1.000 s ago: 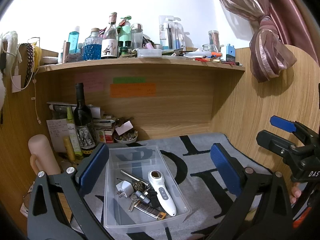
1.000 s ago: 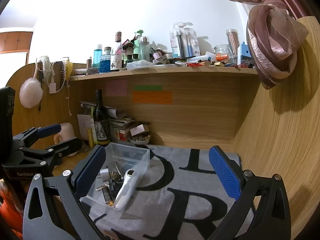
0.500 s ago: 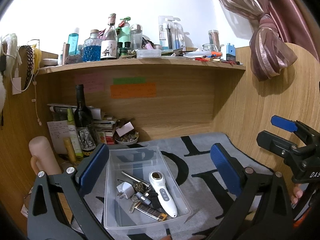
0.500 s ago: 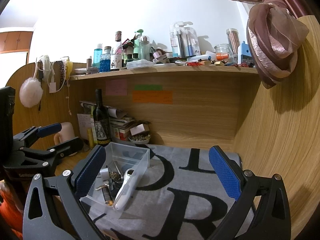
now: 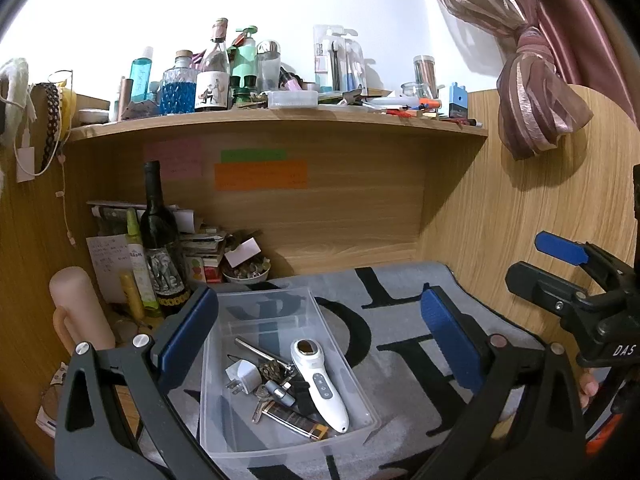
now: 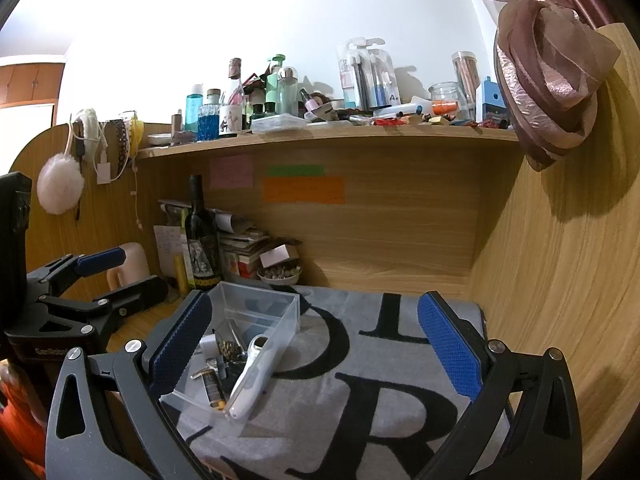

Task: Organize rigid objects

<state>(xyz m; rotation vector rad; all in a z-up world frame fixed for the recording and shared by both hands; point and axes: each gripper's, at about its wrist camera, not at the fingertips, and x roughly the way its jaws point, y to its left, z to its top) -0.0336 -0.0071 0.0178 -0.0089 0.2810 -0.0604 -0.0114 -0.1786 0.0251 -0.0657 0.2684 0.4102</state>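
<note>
A clear plastic bin point(image 5: 332, 320) stands on the grey lettered mat point(image 5: 400, 332); it also shows in the right wrist view point(image 6: 288, 312). In it lie a white handheld device point(image 5: 320, 384), a white plug adapter point(image 5: 244, 376), keys point(image 5: 264, 396), a metal rod point(image 5: 256, 352) and a dark lighter-like stick point(image 5: 292, 420). My left gripper point(image 5: 320, 340) is open and empty, held above the bin. My right gripper point(image 6: 316, 344) is open and empty, to the right of the bin over the mat.
A dark wine bottle point(image 5: 160, 248), a yellow-green tube point(image 5: 138, 264), papers and a small bowl point(image 5: 246, 274) stand at the back left. A pink cylinder point(image 5: 78, 312) stands at the left. A crowded shelf point(image 5: 280, 118) runs overhead. A wooden wall point(image 6: 560, 280) closes the right.
The views have shifted only slightly; both grippers stay open and the bin's contents have not moved.
</note>
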